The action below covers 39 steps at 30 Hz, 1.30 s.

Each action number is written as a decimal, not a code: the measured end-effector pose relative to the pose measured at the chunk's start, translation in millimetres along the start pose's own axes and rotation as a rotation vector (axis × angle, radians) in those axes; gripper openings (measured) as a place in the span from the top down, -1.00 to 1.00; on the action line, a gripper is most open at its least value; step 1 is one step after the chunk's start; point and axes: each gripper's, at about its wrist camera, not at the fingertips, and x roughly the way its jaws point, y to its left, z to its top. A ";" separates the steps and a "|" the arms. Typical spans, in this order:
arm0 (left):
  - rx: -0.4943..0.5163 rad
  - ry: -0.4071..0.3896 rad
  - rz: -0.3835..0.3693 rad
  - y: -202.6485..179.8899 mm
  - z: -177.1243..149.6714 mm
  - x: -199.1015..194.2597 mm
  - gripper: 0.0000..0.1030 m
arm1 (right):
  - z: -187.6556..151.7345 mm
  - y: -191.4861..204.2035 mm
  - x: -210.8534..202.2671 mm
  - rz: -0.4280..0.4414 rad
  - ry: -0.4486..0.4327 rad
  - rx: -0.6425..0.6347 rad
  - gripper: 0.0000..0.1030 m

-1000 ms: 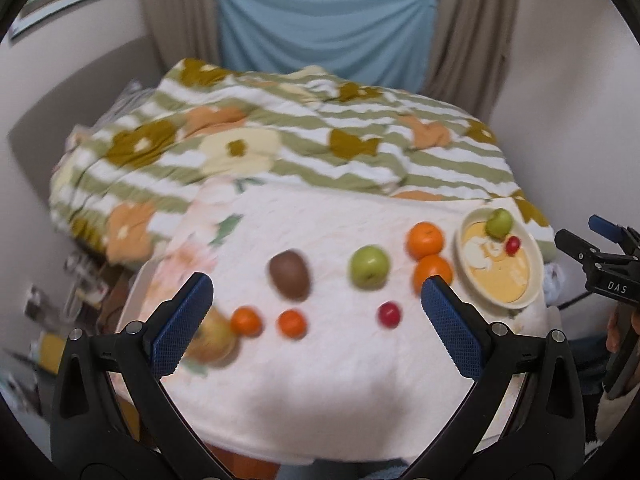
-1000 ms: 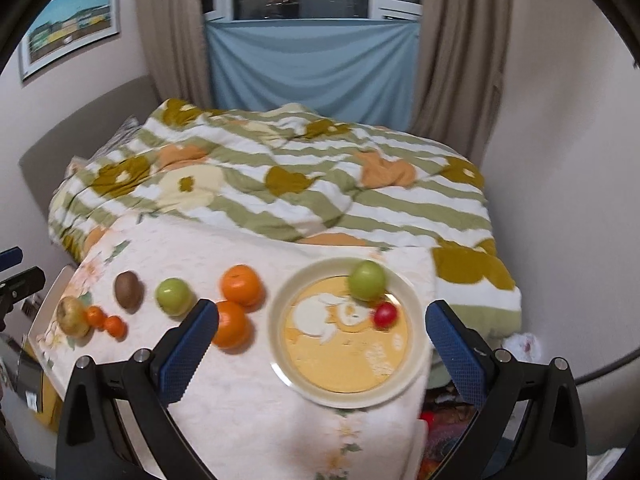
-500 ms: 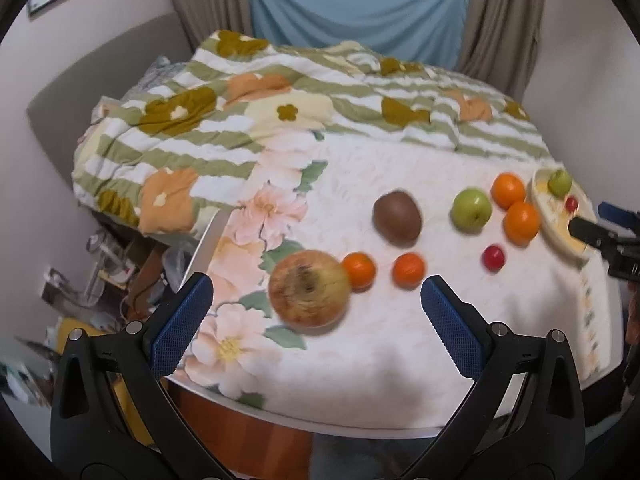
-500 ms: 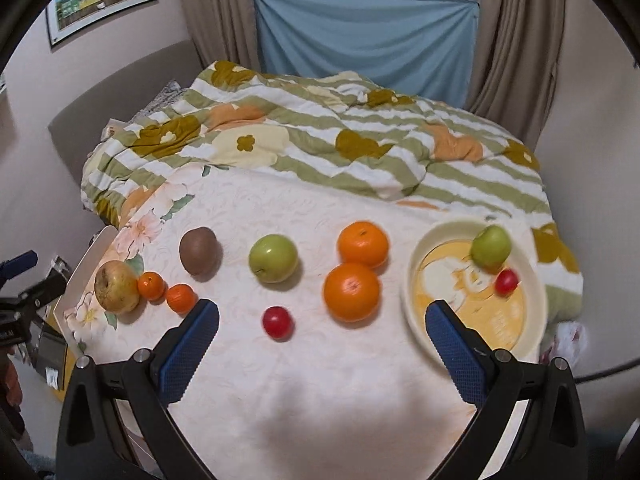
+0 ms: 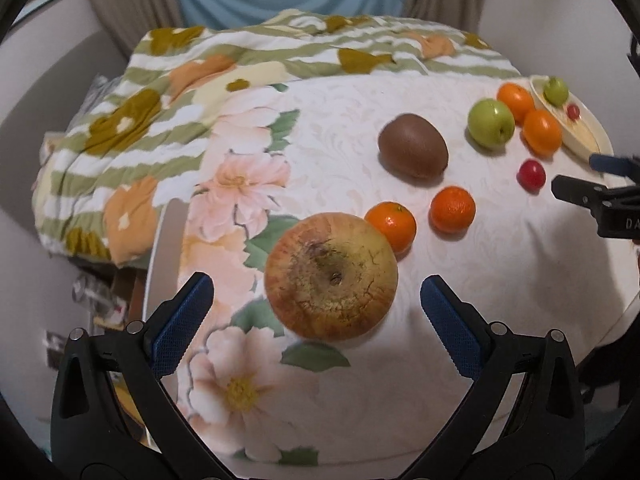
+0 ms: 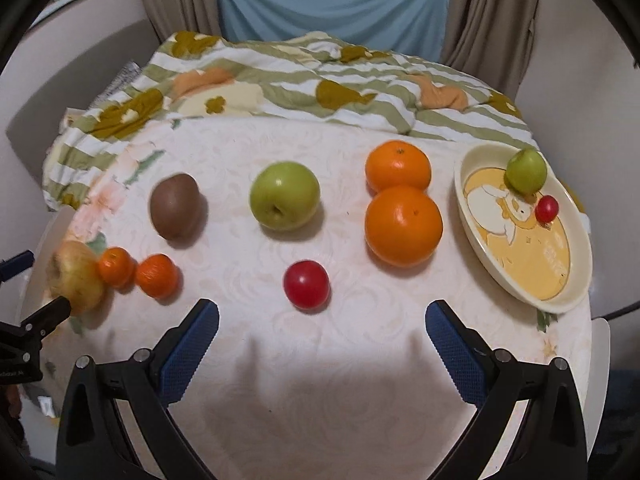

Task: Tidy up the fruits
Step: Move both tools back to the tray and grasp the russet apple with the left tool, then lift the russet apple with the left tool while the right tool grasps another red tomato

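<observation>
Fruit lies on a white tablecloth (image 6: pixel 320 380). My left gripper (image 5: pixel 316 304) is open, its fingers on either side of a large yellow-red apple (image 5: pixel 331 282), just short of it. My right gripper (image 6: pixel 322 332) is open and empty, just in front of a small red fruit (image 6: pixel 306 284). A kiwi (image 6: pixel 175 205), a green apple (image 6: pixel 285 195), two large oranges (image 6: pixel 403 224) and two small tangerines (image 6: pixel 157 275) lie on the cloth. A cream plate (image 6: pixel 560 292) at the right holds a small green apple (image 6: pixel 526 171) and a small red fruit (image 6: pixel 547 208).
A striped, flowered quilt (image 6: pixel 320 76) covers the bed behind the table. The table's left edge (image 5: pixel 160 264) drops to clutter on the floor. Curtains and a blue cloth (image 6: pixel 332 4) hang at the back wall.
Both grippers have moved down and closer to the table. The left one swung left to the large apple; the right one swung left from the plate to the small red fruit.
</observation>
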 end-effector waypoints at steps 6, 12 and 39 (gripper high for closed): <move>0.047 0.036 -0.036 -2.8 -0.9 20.2 -0.88 | -1.6 4.7 8.5 -0.031 0.015 -0.001 -0.99; 0.056 0.055 -0.046 -2.1 -2.8 29.4 -0.61 | -0.5 6.1 18.2 -0.039 0.031 0.010 -0.90; -0.053 0.101 -0.019 15.8 -16.1 20.6 -0.60 | 5.9 14.7 44.2 0.009 0.059 -0.031 0.20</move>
